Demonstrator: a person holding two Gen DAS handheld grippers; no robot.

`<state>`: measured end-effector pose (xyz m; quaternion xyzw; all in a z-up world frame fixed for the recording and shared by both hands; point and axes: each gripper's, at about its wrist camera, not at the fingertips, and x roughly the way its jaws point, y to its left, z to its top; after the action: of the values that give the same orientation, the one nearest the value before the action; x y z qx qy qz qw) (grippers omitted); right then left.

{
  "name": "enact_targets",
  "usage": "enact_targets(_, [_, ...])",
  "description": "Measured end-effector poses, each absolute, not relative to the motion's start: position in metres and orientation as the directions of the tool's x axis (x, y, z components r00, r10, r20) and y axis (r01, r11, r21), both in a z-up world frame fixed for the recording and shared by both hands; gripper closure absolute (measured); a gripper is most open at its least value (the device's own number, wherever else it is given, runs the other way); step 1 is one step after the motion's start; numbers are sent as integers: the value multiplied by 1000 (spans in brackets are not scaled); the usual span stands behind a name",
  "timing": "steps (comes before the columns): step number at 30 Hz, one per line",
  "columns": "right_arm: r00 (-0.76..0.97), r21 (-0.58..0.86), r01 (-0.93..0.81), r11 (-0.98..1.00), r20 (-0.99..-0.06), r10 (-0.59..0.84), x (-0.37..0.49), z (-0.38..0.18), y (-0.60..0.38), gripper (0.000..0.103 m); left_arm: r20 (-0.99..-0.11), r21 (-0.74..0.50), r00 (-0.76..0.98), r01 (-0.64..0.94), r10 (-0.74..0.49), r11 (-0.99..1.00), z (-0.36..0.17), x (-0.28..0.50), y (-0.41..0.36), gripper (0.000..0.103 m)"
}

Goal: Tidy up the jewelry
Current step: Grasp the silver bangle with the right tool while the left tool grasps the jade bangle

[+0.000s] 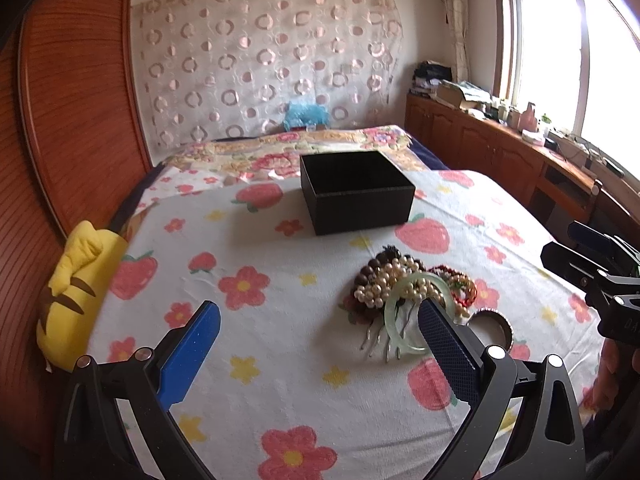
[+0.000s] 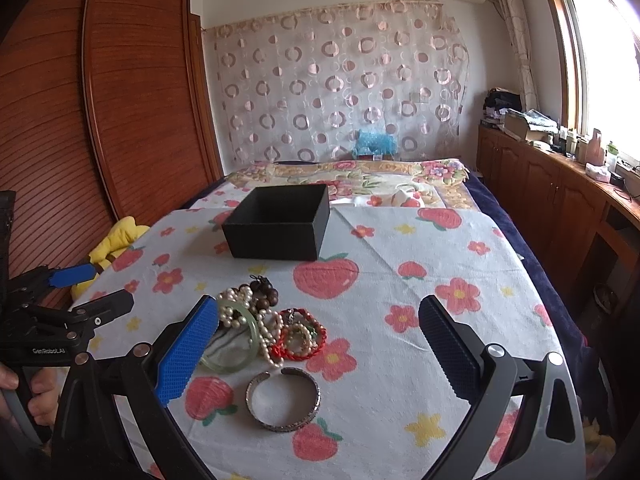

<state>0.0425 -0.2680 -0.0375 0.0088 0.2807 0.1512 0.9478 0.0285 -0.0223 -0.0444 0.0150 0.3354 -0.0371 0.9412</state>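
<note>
A pile of jewelry lies on the flowered cloth: a pearl necklace (image 1: 386, 282) (image 2: 240, 304), a pale green bangle (image 1: 400, 320) (image 2: 236, 344), dark wooden beads (image 2: 264, 290), red cord bracelets (image 2: 300, 336) and a silver cuff bracelet (image 2: 284, 400). A metal hair comb (image 1: 380, 340) pokes out from under the bangle. An open, empty black box (image 1: 356, 192) (image 2: 280, 226) stands behind the pile. My left gripper (image 1: 320, 344) is open and empty, just short of the pile. My right gripper (image 2: 320, 344) is open and empty above the pile's near side. Each gripper also shows in the other's view (image 1: 592, 272) (image 2: 76, 292).
A yellow plush toy (image 1: 80, 288) (image 2: 116, 240) lies at the bed's left edge beside a wooden wardrobe (image 2: 100, 100). A floral quilt (image 1: 304, 148) lies behind the box. Wooden cabinets (image 2: 560, 200) with clutter run along the right under the window.
</note>
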Motion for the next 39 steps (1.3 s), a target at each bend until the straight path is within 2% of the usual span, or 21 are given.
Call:
enact_targets(1, [792,96,-286,953,-536,292,43,-41,-269,3,-638,1,767,82,-63,997,-47,30,-22,7])
enact_targets(6, [742,94,-324,941,-592,314,51,-61,-271,24,-659,-3,748,101,-78,995,-60,36,-25,7])
enact_targets(8, [708,96,-344,934,-627,325,56,-72,-271,39,-667,-7,740,111,-88,994,-65,38,-25,7])
enact_targets(11, [656,101,-367,925,-676,334,61,-88,-269,57,-677,-10,729,127,-100,992,-72,42,-28,7])
enact_targets(17, [580,106,-414,904,-734,352,58,-108,-261,82,-690,-8,711,176,-133,984,-81,48,-35,7])
enact_targets(20, [565,107,-427,898,-744,357,57,-110,-258,86,-693,-18,703,207,-161,978,-83,54,-37,8])
enact_targets(21, [562,105,-430,897,-746,357,57,-110,-257,86,-687,-28,703,224,-182,974,-83,56,-37,16])
enact_targets(23, [556,104,-434,895,-750,357,58,-111,-257,86,-687,-25,700,242,-193,970,-82,59,-40,28])
enact_targets(26, [547,104,-437,893,-758,356,59,-112,-256,87,-683,-25,695,285,-224,958,-81,65,-44,40])
enact_targets(35, [549,85,-440,894,-762,343,62,-114,-255,95,-738,-49,621,341,-264,939,-95,87,-56,71])
enact_targets(37, [550,84,-439,894,-762,342,63,-114,-255,96,-740,-42,620,341,-259,939,-96,87,-57,75])
enact_targets(39, [549,87,-439,894,-761,344,62,-114,-255,96,-740,-32,624,341,-252,940,-97,87,-57,83])
